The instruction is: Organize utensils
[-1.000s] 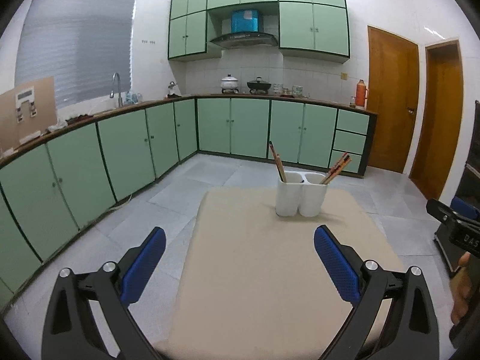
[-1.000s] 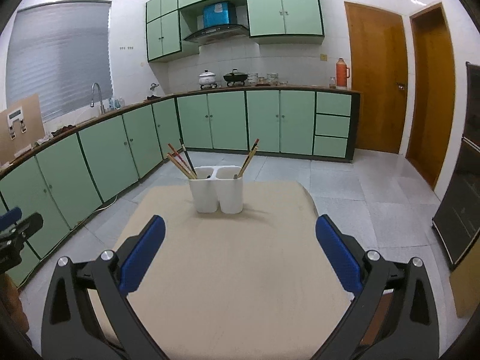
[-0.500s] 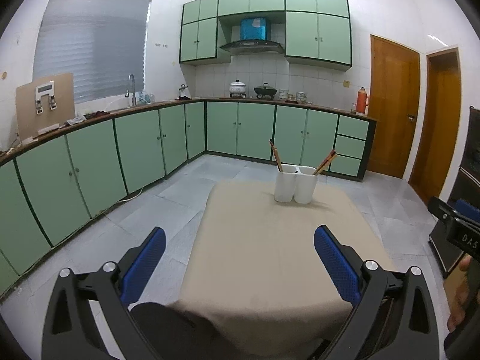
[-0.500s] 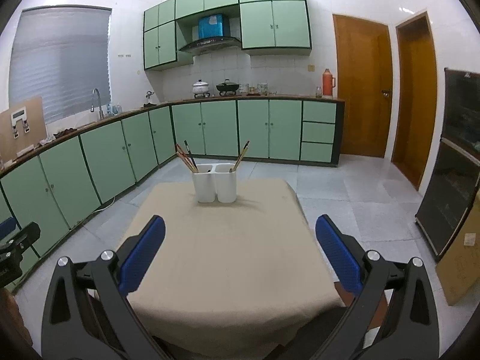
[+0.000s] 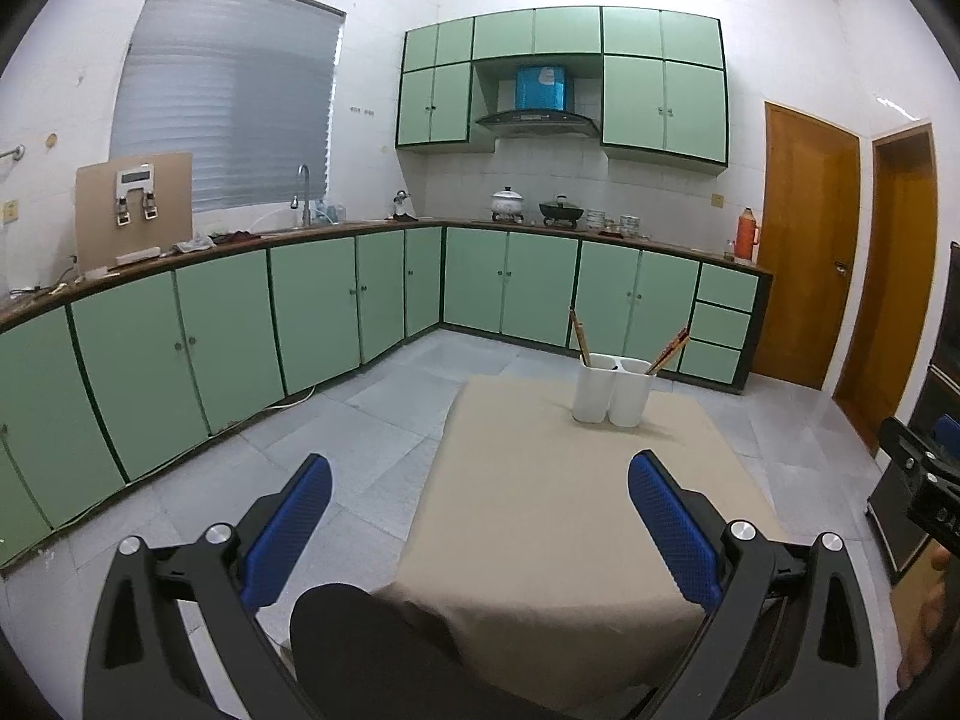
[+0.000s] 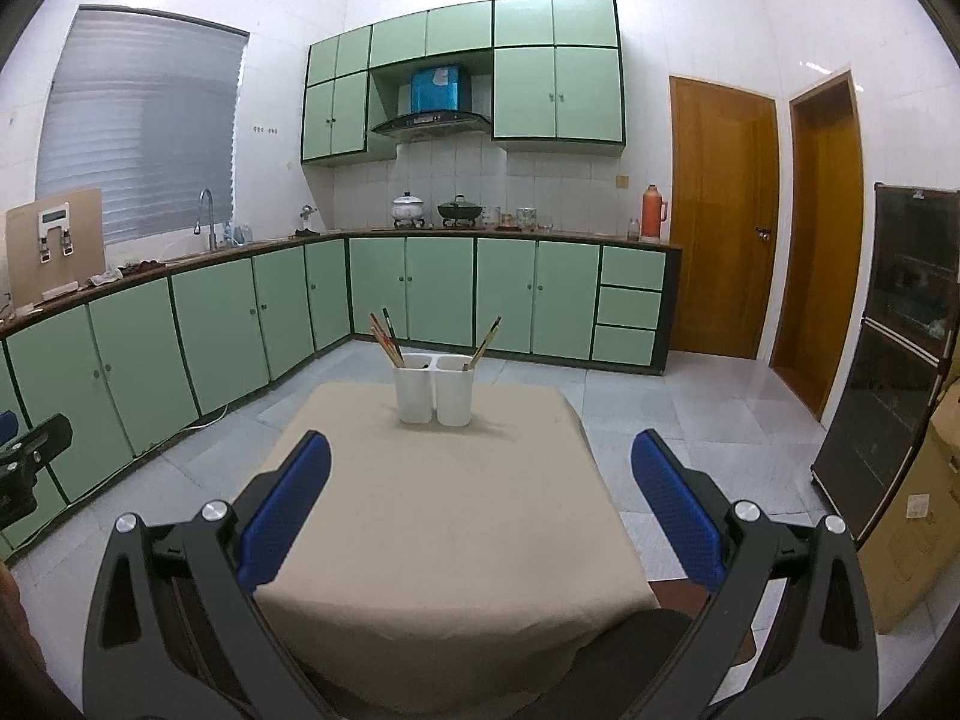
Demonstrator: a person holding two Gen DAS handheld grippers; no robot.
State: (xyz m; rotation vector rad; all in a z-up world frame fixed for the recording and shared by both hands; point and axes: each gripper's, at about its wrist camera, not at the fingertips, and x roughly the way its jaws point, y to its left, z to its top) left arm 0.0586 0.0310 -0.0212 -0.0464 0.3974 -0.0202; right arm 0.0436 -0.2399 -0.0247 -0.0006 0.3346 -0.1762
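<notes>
A white two-compartment utensil holder (image 5: pixel 612 390) (image 6: pixel 434 389) stands at the far end of a table with a beige cloth (image 5: pixel 570 510) (image 6: pixel 444 510). Several chopsticks (image 6: pixel 384 339) lean in its left compartment, and a few chopsticks (image 6: pixel 483 342) in its right one. My left gripper (image 5: pixel 480 516) is open and empty, held back from the table's near edge. My right gripper (image 6: pixel 480 510) is open and empty, also well short of the holder.
Green kitchen cabinets (image 6: pixel 240 324) run along the left and back walls. Wooden doors (image 6: pixel 720 222) stand at the right. A dark glass cabinet (image 6: pixel 900 348) and a cardboard box (image 6: pixel 918 528) are at the far right. Tiled floor surrounds the table.
Both grippers have pulled back and up from the table. The holder now looks smaller and farther away, and the table's near edge has come into view. Both grippers stay open.
</notes>
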